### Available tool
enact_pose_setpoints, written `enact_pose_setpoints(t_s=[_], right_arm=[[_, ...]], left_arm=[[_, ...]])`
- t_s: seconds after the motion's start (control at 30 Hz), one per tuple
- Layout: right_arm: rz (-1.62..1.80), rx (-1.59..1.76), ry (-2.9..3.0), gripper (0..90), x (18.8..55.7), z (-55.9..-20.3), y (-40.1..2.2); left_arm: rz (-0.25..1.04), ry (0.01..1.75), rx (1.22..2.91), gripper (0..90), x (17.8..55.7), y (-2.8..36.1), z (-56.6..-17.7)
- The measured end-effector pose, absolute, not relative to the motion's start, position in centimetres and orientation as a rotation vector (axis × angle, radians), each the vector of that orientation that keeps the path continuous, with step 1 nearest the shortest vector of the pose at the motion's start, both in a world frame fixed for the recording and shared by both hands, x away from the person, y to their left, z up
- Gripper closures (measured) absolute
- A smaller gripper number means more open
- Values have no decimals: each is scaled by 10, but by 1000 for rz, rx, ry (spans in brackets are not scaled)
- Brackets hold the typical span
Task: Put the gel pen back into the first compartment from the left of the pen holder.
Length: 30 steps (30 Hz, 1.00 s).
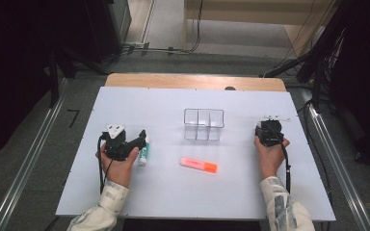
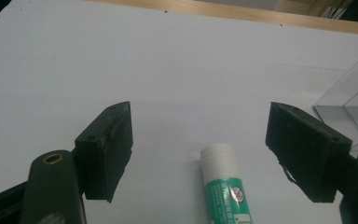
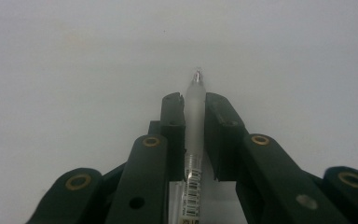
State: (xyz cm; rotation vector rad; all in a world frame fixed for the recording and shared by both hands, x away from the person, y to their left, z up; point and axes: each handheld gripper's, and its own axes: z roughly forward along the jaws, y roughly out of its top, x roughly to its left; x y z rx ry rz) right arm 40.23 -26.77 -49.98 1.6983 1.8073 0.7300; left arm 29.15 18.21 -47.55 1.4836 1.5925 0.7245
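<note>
While both your hands rest low on the table, the work seems to be sorting stationery into the clear organizer.

Right hand-held gripper: clenched on a pen. The pen lies along the line of the jaws, with its tip pointing out past them over the white surface.

Why held so: I think a grip near the tip end keeps the thin pen from rolling or swinging, so you can aim it at a compartment later.

Left hand-held gripper: released, the jaws stand wide apart, one on each side of the glue stick. The pads do not touch it.

Glue stick place: it lies flat on the table, its white cap pointing away from you, closer to the right jaw than to the left one in the left gripper view.

Why placed so: the open jaws already frame the stick, so closing them should catch it across its body.

Marker: an orange one lies free in the middle of the table, near the organizer, well apart from both grippers.

Left hand pose: your left hand holds the gripper low and nearly level, angled toward the right.

Right hand pose: your right hand grips its tool from behind, pointing away from you, right of the organizer.

Organizer: three compartments; I cannot see anything in them.
</note>
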Motion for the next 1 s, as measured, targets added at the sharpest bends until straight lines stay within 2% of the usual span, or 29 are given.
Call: enact_pose_setpoints(t_s=[0.47,1.0], right_arm=[[747,1672,1832,780,399,-491,-268],[822,1604,1869,789,377,-468,-275]], left_arm=[[722,1595,1480,231,291,183,-475],[725,1594,1474,231,291,183,-474]])
